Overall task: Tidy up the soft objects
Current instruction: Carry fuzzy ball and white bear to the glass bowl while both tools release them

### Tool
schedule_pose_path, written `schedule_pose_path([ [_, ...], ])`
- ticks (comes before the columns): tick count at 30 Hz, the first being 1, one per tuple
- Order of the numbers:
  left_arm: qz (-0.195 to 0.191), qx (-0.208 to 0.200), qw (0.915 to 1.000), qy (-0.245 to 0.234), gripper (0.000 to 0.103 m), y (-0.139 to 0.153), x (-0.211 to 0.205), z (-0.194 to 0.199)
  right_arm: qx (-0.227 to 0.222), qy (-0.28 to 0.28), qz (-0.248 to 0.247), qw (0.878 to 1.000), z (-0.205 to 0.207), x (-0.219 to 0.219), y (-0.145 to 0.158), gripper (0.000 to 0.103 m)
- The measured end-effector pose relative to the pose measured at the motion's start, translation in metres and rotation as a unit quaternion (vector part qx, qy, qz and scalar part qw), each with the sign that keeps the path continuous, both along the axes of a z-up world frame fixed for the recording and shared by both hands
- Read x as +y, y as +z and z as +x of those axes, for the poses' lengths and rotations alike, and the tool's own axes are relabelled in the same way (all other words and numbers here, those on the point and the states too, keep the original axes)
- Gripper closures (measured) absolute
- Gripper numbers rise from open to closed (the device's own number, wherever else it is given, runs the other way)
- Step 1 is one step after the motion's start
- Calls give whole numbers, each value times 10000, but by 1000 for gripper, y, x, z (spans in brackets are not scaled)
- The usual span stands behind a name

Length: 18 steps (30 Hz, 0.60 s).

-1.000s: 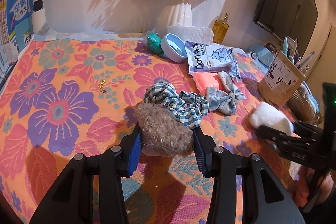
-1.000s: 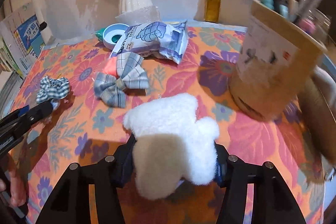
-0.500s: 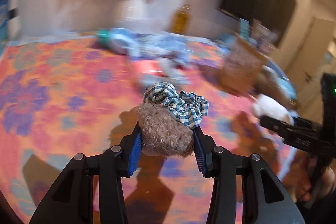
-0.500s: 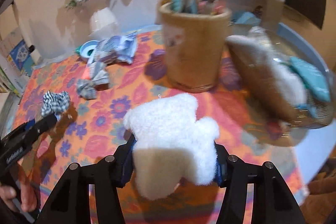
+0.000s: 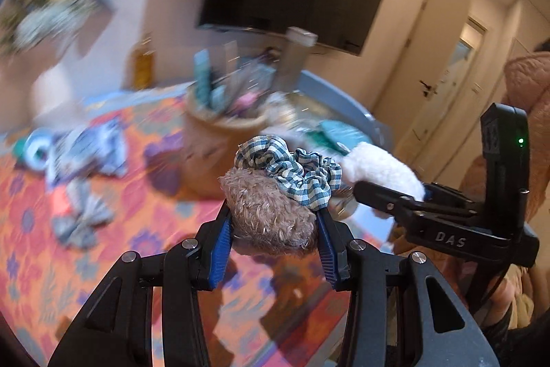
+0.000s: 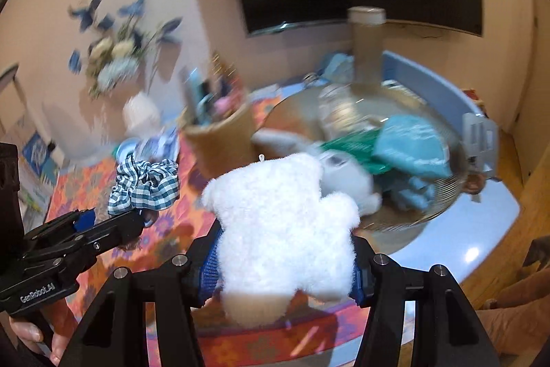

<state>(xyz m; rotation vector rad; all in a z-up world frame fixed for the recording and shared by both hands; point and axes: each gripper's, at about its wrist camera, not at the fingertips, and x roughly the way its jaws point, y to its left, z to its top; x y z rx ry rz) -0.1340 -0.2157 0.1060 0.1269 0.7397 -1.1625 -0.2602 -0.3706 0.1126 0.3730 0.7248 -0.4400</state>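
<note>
My left fingers (image 5: 273, 231) clamp the brown plush (image 5: 270, 217), with the checked scrunchie (image 5: 290, 169) riding on top. My right fingers (image 6: 285, 267) pinch the white plush (image 6: 285, 215). I carry both clear of the desk (image 5: 113, 219), aimed at the wire bowl (image 6: 443, 191), probably because other soft things already sit there. The brown one is curly and matted, the white fluffy and lobed.
</note>
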Motion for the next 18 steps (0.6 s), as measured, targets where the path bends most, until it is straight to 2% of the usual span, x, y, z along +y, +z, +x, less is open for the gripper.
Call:
schedule_pose_path([
  [5,148,-274,9993,-205,62,19,-62,-5,-459,-660,-115,9967,-14,-51,19,46],
  [7,262,-386,9988,-171,62,20,-90,-2,-538,-885,45,9946,-12,-76,19,46],
  [9,314,-298,9989,-166,62,18,-112,3,-625,-994,227,9928,-8,-96,19,46],
  [14,520,-231,9983,-115,62,7,-149,14,-581,-1154,413,9908,13,-128,14,46],
  [18,657,-361,9971,-148,62,2,-171,17,-516,-1211,525,9899,32,-146,3,46],
])
